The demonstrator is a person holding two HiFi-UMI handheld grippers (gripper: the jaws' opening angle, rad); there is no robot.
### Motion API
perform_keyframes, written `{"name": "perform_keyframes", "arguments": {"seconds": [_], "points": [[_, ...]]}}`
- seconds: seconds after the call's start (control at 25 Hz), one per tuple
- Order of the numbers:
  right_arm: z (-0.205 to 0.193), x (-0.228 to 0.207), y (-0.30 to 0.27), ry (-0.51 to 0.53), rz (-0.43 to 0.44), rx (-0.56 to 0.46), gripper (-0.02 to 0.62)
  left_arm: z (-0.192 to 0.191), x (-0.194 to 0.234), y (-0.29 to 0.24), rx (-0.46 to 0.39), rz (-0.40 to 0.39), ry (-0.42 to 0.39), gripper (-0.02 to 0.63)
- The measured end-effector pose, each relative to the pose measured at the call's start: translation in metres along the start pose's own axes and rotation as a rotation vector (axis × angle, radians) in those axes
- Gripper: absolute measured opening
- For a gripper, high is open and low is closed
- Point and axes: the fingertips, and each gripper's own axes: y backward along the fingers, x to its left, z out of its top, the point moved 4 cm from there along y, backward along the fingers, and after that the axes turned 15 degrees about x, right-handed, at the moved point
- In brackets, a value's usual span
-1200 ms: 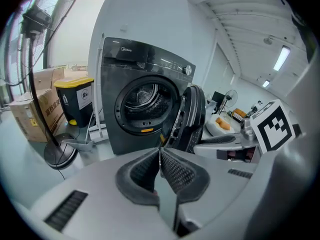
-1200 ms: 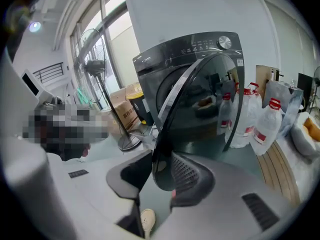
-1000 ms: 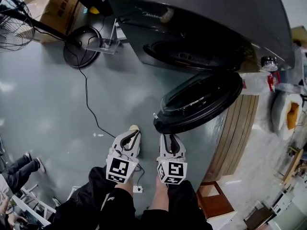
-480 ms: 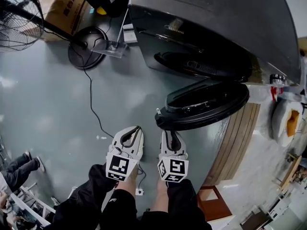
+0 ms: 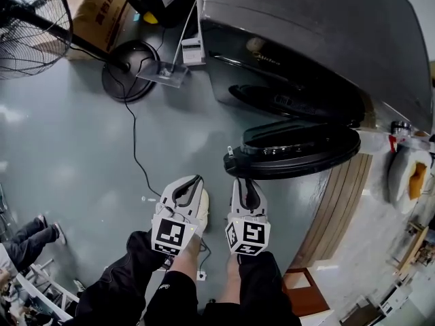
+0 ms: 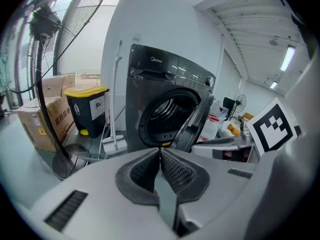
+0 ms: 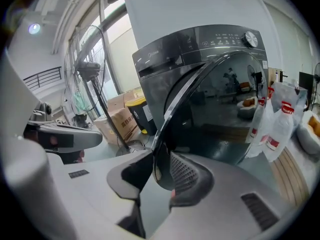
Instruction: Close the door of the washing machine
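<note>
The dark grey washing machine stands at the top of the head view, with its round black door swung open toward me. My right gripper is at the door's near edge. In the right gripper view the door runs down between the jaws of that gripper. They have just been closing with the rim between the pads, and I see no firm press. My left gripper hangs beside it over the floor. Seen from the left gripper view, that gripper is shut and empty, facing the drum opening.
A standing fan with its round base and a floor cable lies to the left. A cardboard box and a yellow-lidded bin stand behind. Wooden boards and plastic bags are on the right. A person's legs show at far left.
Both grippers have moved forward toward the machine. The right gripper's tips have come up to the door's near edge. The door has not visibly swung.
</note>
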Motion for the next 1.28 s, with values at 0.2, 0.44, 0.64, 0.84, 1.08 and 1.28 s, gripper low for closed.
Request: {"name": "perform_keyframes", "arguments": {"seconds": [0.2,0.44,0.64,0.84,1.08,1.28], "points": [[0.013,0.005,-0.011,-0.014,-0.002,-0.005,0.121,0.008,0.012,-0.003,-0.009,0.013,0.002,0.029],[0.030,0.010,-0.029,-0.008,-0.010,-0.030,0.117,0.014,0.034,-0.011,-0.017,0.036,0.008,0.029],[0.046,0.012,-0.041,-0.020,-0.019,-0.042,0.114,0.028,0.049,-0.012,-0.040,0.052,0.009,0.029],[0.062,0.013,-0.053,-0.024,-0.019,-0.051,0.107,0.038,0.059,-0.016,-0.057,0.056,0.012,0.029],[0.078,0.016,-0.063,-0.018,-0.029,-0.057,0.107,0.045,0.067,-0.018,-0.064,0.050,0.009,0.029],[0.088,0.016,-0.071,-0.007,-0.038,-0.058,0.107,0.053,0.072,-0.022,-0.067,0.047,0.000,0.029]]}}
